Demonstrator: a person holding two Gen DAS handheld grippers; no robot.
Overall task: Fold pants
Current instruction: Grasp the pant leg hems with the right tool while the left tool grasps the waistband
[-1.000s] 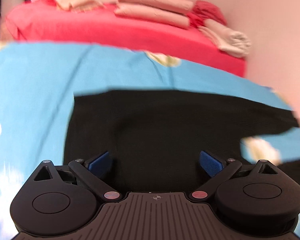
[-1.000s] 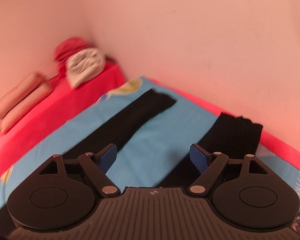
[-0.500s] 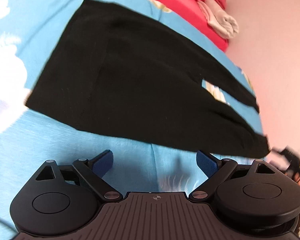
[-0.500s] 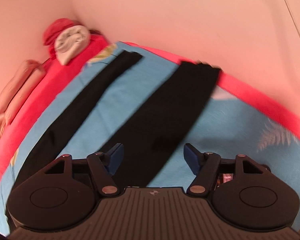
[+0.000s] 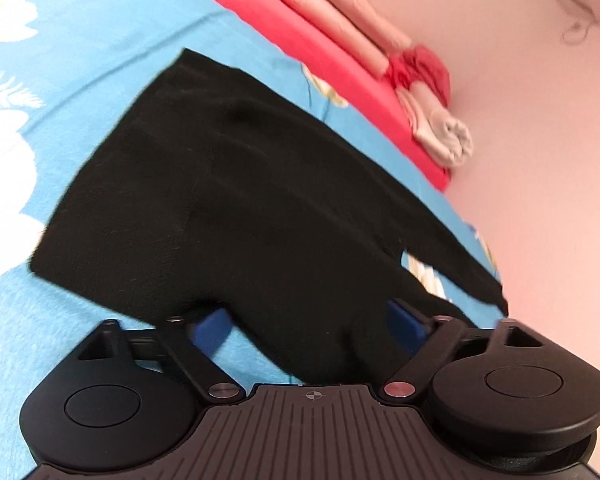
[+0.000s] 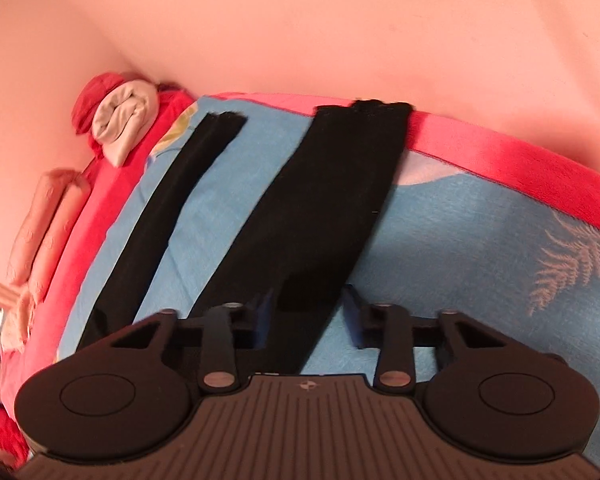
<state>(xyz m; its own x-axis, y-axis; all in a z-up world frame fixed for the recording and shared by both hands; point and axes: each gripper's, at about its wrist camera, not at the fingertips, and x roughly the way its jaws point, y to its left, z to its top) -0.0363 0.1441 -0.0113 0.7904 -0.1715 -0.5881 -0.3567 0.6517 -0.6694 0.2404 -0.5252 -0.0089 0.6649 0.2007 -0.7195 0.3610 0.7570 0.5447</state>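
Note:
Black pants [image 5: 236, 200] lie spread flat on a blue flowered sheet [image 5: 80, 40]. In the left wrist view the waist end is at the left and the near leg runs under my left gripper [image 5: 308, 320], which is open over the near edge of the cloth. In the right wrist view the two legs [image 6: 332, 200] run away toward the wall, apart from each other. My right gripper [image 6: 310, 312] is open with the near leg's cloth between its blue pads [image 6: 352, 308].
A red blanket [image 5: 340, 60] borders the sheet on the far side, with folded pink and beige cloths [image 5: 352, 28] and a rolled beige cloth [image 6: 124, 120] on it. A pink wall [image 6: 340, 20] stands close behind the leg ends.
Both grippers have come down closer to the pants. The left one now sits over the near leg's edge, and the right one now straddles the near leg.

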